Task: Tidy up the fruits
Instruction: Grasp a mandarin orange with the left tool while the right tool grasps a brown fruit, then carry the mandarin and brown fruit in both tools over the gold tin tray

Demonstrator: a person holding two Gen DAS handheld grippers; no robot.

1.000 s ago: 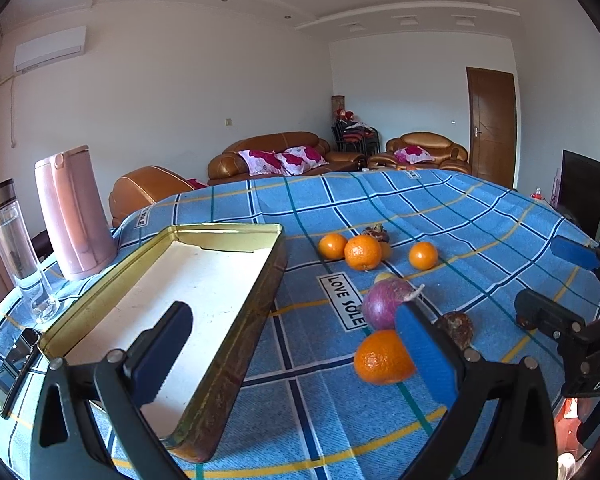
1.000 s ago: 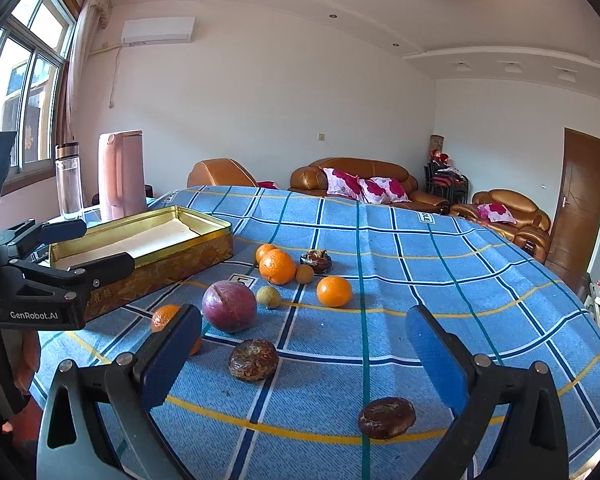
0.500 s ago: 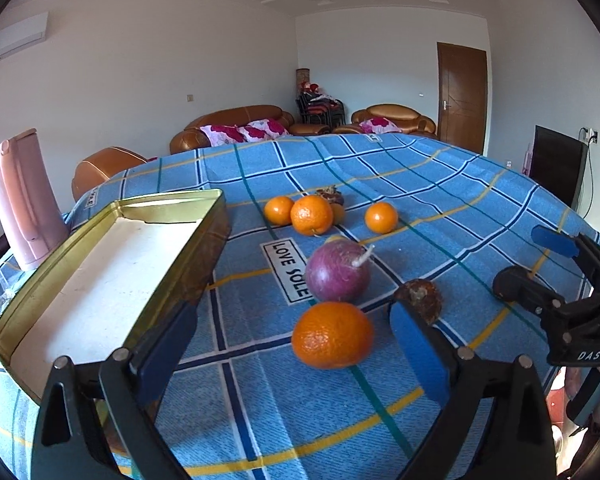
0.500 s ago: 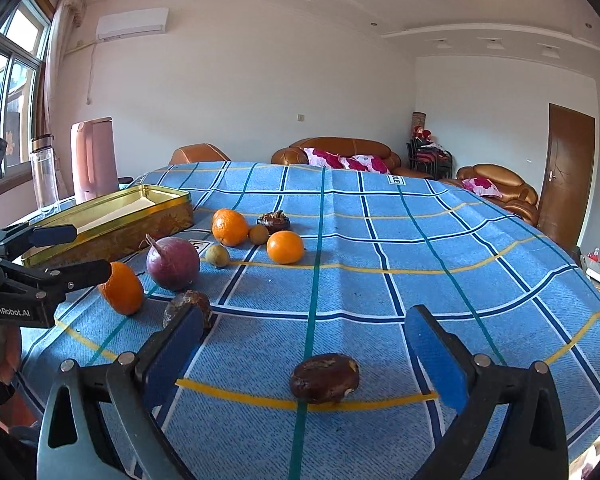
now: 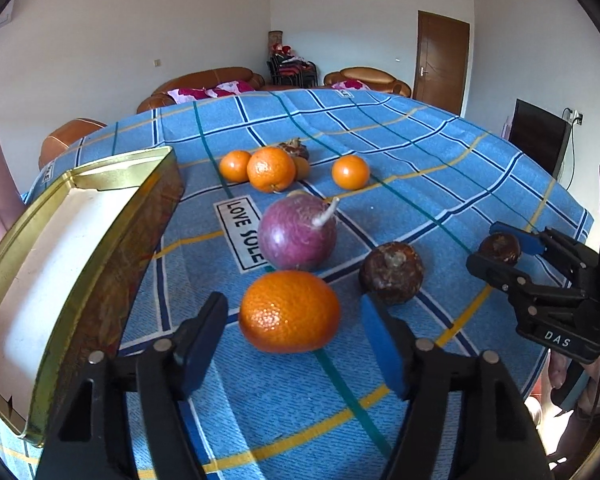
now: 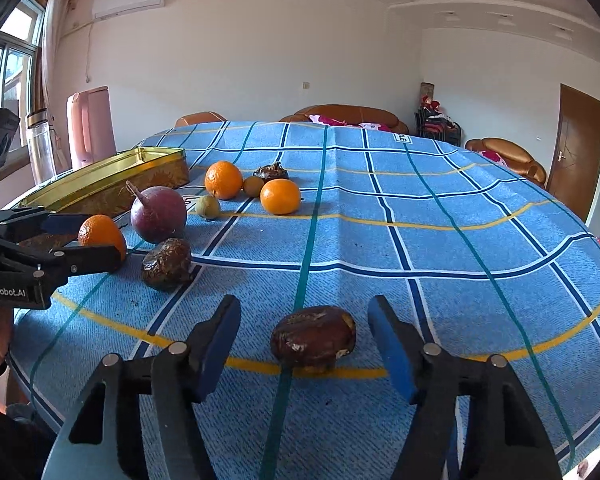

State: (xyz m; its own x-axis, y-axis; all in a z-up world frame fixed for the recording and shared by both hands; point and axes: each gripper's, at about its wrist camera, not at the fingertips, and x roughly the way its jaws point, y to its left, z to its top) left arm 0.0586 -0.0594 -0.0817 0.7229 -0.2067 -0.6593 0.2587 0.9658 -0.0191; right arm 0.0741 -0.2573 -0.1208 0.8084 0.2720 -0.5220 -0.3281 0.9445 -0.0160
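An orange (image 5: 290, 312) lies on the blue checked tablecloth between the fingers of my left gripper (image 5: 292, 306). The jaws are closing, with a small gap still showing on each side of the orange. A wrinkled dark brown fruit (image 6: 314, 338) lies between the fingers of my right gripper (image 6: 303, 308). Those jaws are closing too, and the pads stand clear of the fruit. The open gold tin tray (image 5: 100, 264) stands at the left. Beyond the orange sit a purple round fruit (image 5: 296, 232) and a second brown fruit (image 5: 392, 276).
Three more oranges (image 5: 272, 168) and some small fruits cluster toward the middle of the table. A pink kettle (image 6: 90, 128) and a clear bottle (image 6: 40, 144) stand behind the tray. The table's near edge runs just below both grippers.
Both grippers have dropped and moved forward over the table. The left one now straddles the orange and the right one the brown fruit. Both pairs of jaws have narrowed.
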